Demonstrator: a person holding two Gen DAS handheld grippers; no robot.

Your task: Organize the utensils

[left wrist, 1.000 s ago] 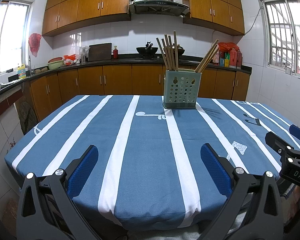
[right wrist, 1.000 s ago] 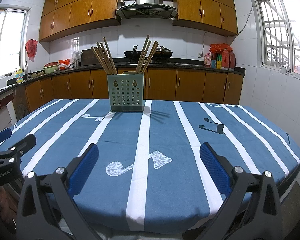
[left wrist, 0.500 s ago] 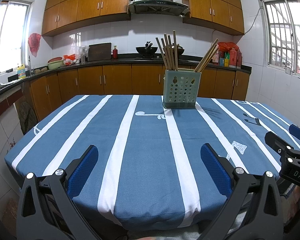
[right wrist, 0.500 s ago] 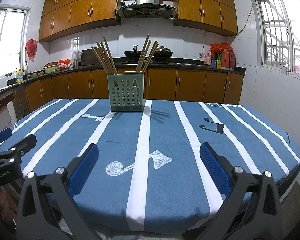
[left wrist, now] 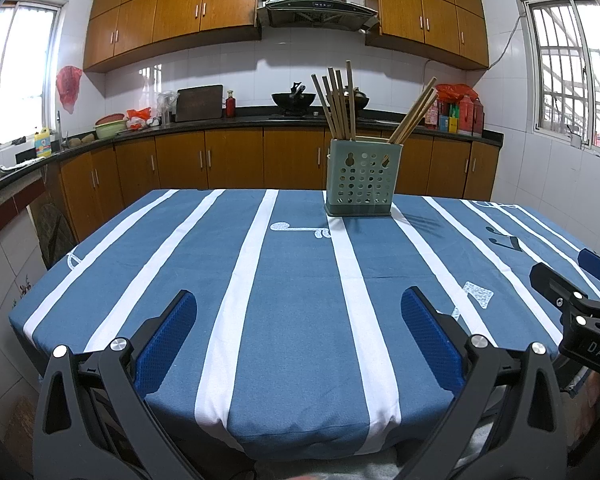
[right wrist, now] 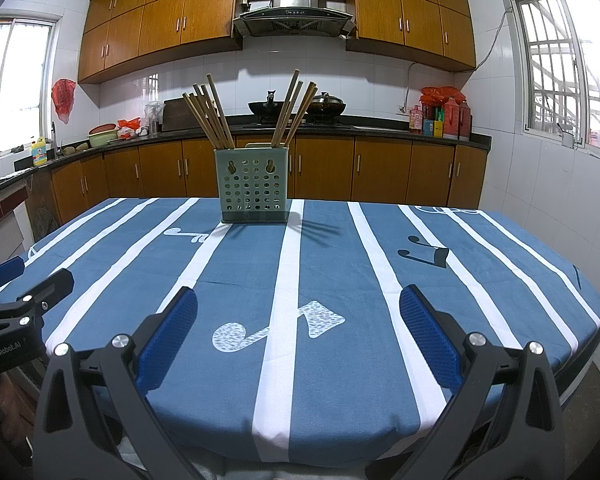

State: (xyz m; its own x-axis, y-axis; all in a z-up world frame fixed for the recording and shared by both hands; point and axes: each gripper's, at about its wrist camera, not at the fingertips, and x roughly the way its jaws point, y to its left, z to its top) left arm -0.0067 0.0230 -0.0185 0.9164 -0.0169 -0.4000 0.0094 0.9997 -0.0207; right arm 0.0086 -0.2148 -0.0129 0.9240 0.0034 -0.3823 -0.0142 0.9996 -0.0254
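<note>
Two bundles of wooden chopsticks point(left wrist: 340, 104) stand in the perforated green plastic holder point(left wrist: 359, 177). Well short of it over the striped desk point(left wrist: 292, 300), the left hand-held gripper point(left wrist: 298, 326) and right hand-held gripper point(right wrist: 298, 326) gape wide, empty.

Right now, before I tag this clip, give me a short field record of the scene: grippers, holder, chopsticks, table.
left gripper: open, empty, hovering at the near table edge
right gripper: open, empty, hovering at the near table edge
utensil holder: upright at the far side of the table
chopsticks: in holder, two leaning bunches
tablecloth: blue with white stripes
</note>
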